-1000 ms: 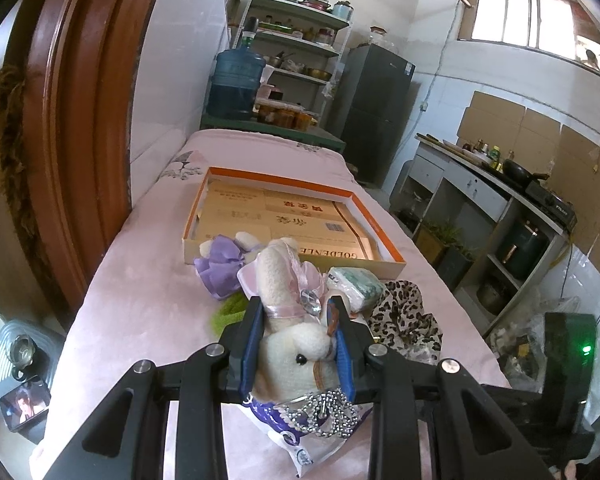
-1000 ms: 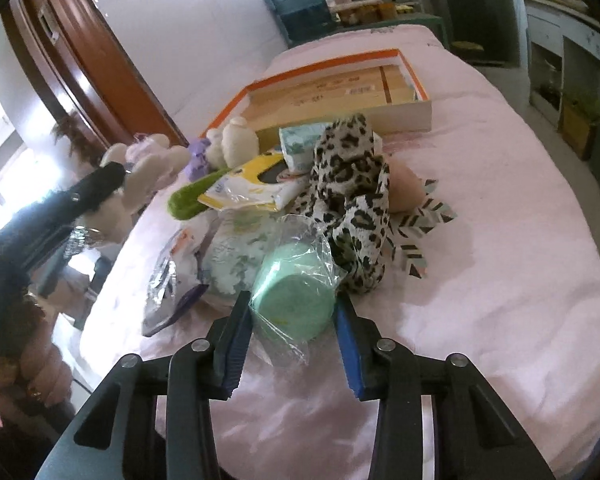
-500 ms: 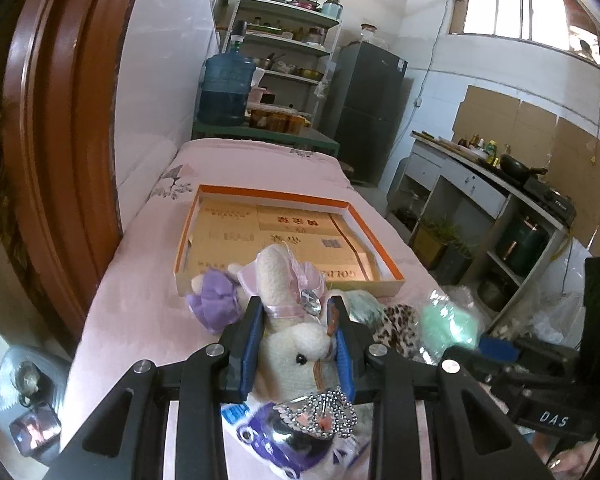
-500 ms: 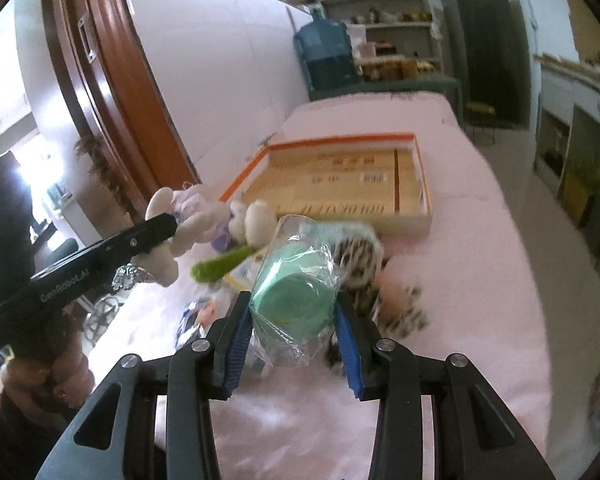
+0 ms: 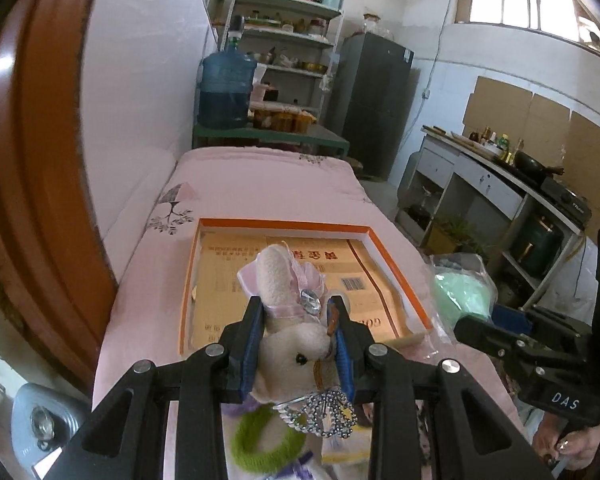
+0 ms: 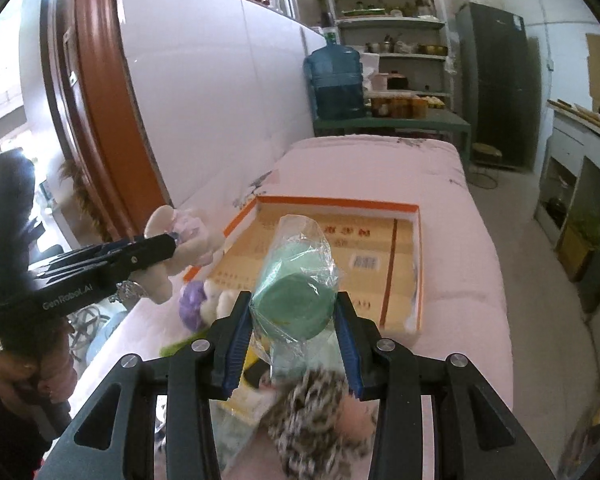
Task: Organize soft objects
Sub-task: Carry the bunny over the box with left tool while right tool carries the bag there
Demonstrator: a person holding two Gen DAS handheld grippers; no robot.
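Change since earlier frame: both your loads have risen off the pile and now hang before the orange-rimmed box (image 5: 396, 268), which fills the frame centre.
Left gripper (image 5: 296, 344): tongs clamped on the plush rabbit (image 5: 288, 344), lower centre of the left view, its ear overlapping the box floor.
Right gripper (image 6: 294, 316): tongs clamped on the bagged green sponge (image 6: 296, 296), centre of the right view.
Left behind: leopard-print cloth (image 6: 320, 420) and green ring (image 5: 260, 444), along the bottom edges.
Meaning: you appear to be mid-carry; placing both items in the box likely comes next.
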